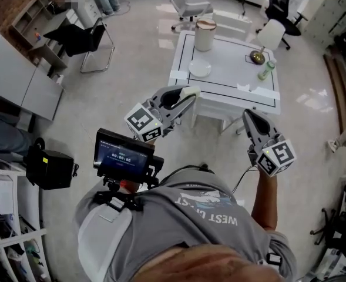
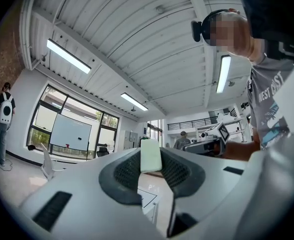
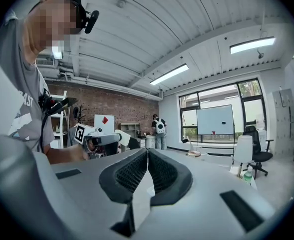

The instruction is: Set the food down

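Food block, pale, pinched by its flat sides between the left gripper pads, held in the air, well short of the tabletop. Looks light, probably soft: keep the squeeze gentle. Right gripper jaws together, nothing between. White plate sits on tabletop ahead.

white table | plate | canister, perhaps lidded | lamp | green bottle
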`<action>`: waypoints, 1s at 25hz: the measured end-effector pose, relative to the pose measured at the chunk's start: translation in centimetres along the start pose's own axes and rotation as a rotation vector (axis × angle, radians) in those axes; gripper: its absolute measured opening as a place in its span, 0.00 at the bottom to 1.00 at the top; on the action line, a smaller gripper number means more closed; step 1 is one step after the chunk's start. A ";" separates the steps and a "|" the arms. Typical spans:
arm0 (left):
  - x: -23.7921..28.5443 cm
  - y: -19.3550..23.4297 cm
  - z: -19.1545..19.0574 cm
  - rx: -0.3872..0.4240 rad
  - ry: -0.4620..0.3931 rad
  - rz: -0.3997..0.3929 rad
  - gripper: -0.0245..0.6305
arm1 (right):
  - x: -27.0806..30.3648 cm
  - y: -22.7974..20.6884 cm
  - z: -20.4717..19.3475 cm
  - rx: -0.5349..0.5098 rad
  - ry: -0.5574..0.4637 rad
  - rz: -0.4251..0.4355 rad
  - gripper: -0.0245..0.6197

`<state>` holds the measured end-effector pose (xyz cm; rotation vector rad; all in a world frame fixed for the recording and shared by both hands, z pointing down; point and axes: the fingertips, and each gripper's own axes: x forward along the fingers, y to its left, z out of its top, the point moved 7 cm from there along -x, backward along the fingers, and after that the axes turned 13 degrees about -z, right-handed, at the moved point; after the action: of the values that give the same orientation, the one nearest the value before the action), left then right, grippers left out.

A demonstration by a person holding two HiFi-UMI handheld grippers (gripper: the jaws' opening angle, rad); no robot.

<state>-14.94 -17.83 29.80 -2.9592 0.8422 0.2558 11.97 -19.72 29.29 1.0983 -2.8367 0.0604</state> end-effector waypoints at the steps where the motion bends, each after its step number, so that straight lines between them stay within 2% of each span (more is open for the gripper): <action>1: 0.9 0.3 -0.1 -0.001 0.003 0.006 0.20 | 0.2 -1.0 0.2 0.002 0.001 0.009 0.05; 6: 5.1 3.1 -0.4 0.018 0.017 0.033 0.20 | 2.3 -6.3 1.0 0.004 -0.005 0.042 0.05; 11: 6.7 4.9 -1.7 -0.019 0.046 0.124 0.20 | 4.6 -9.1 0.7 0.022 0.005 0.115 0.05; 15: 9.4 7.4 -2.7 -0.015 0.056 0.168 0.20 | 5.9 -12.2 0.4 0.033 -0.019 0.143 0.05; 20: 9.9 9.8 -4.0 -0.027 0.087 0.172 0.20 | 8.3 -12.6 -1.2 0.073 -0.021 0.167 0.05; 25: 9.3 13.0 -4.9 -0.060 0.095 0.162 0.20 | 11.1 -12.9 -1.5 0.092 -0.005 0.136 0.05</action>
<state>-13.32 -34.13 32.90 -2.9814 1.1077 0.1506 12.63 -36.55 31.93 0.9208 -2.9363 0.2010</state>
